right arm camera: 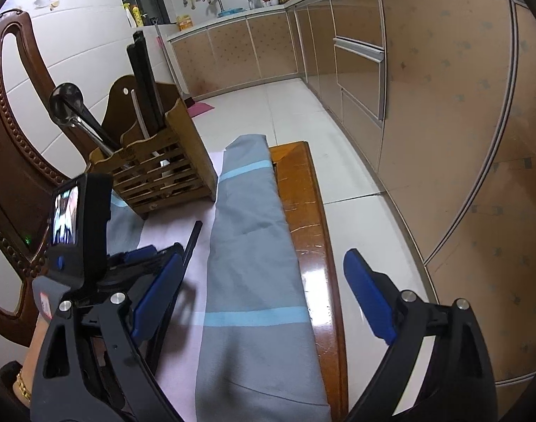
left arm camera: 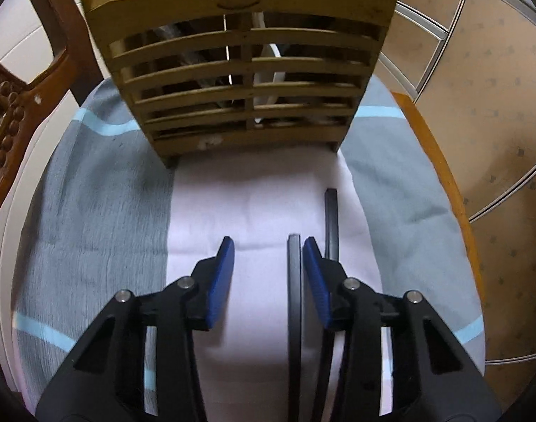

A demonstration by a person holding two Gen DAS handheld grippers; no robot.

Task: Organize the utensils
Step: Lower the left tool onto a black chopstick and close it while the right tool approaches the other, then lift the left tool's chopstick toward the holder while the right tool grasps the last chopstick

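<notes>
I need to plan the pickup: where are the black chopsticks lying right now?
In the left wrist view, two black chopsticks lie on the white cloth before the wooden holder, one between the open left gripper fingers.

white floor tiles (right arm camera: 296,112) run past tan patterned cabinets (right arm camera: 443,112) under a pale countertop (right arm camera: 232,17). a carved dark wood chair (right arm camera: 11,140) stands against the white tiled wall (right arm camera: 84,35), beside the orange-brown desk (right arm camera: 303,211).

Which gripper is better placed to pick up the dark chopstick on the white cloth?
Left. The left gripper is open, with one black chopstick between its fingers. The right gripper hangs open over the grey cloth, away from it.
</notes>
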